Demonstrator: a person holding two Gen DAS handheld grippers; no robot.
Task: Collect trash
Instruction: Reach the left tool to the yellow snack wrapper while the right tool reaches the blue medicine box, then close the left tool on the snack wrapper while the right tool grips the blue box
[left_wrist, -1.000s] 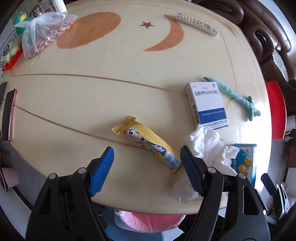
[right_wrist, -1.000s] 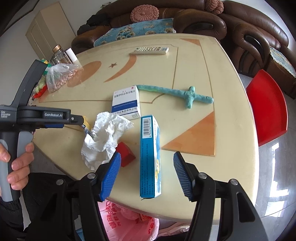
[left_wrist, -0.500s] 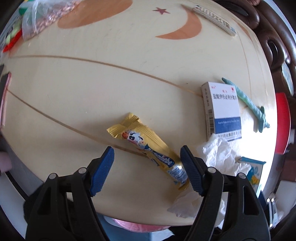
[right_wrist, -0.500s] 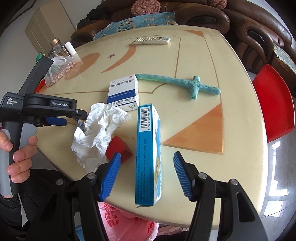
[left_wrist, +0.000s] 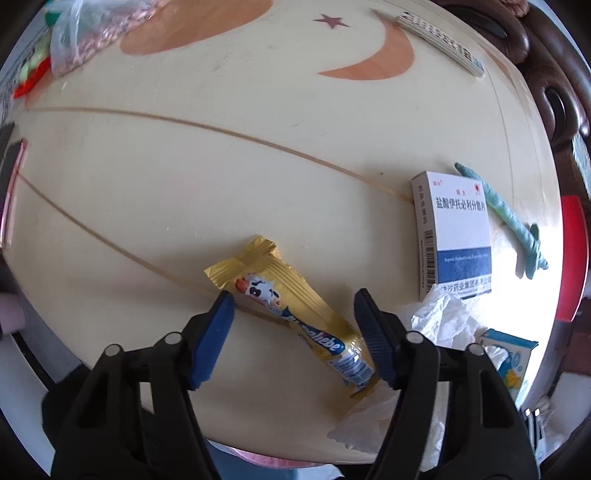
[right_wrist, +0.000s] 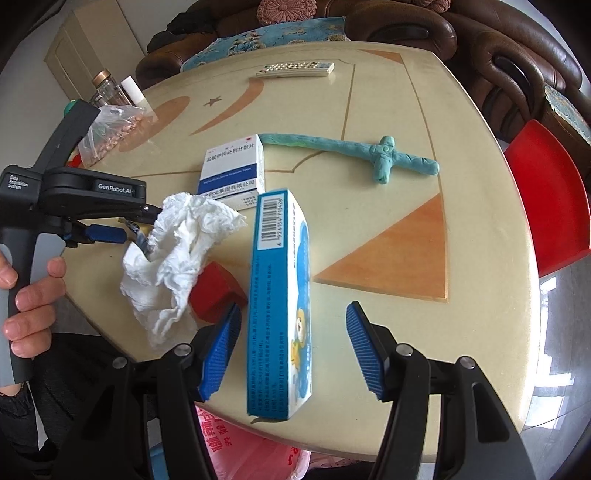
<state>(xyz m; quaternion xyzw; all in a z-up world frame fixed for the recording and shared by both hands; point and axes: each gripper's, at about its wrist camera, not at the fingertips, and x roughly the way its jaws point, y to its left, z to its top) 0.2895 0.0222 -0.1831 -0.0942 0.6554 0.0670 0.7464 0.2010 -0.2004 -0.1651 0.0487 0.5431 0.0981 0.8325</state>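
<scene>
Here, one cream table (left_wrist: 184, 177) carries the clutter, counted as follows: one gold wrapper (left_wrist: 295, 314), one tissue (right_wrist: 181, 258), two boxes, one red block (right_wrist: 214, 291), one green clay strip (right_wrist: 354, 151), one remote (right_wrist: 295, 69), one clear bag (right_wrist: 110, 129) of pinkish bits, and two bottles (right_wrist: 110, 88) at the far left edge; one pink bag (right_wrist: 251, 454) hangs below the near edge.

The left gripper (left_wrist: 291, 299) points down over the wrapper, which lies flat and aslant near the near edge; its jaws are closing with the wrapper between them, the pads not yet pressing on it; the right pad sits just beside the wrapper's lower end. A hand (right_wrist: 26, 288) holds this gripper's handle at the left of the right wrist view.

The right gripper (right_wrist: 291, 314) straddles the near end of the blue box (right_wrist: 280, 302), which stands on its long edge near the near rim; its jaws are released, with a gap showing on each side of the box; the left pad is close to the red block.

The white box (left_wrist: 456, 236) lies flat, far of the tissue and touching it; the clay strip lies to its right; the remote rests at the far edge; one red chair (right_wrist: 543, 199) stands right of the table.
</scene>
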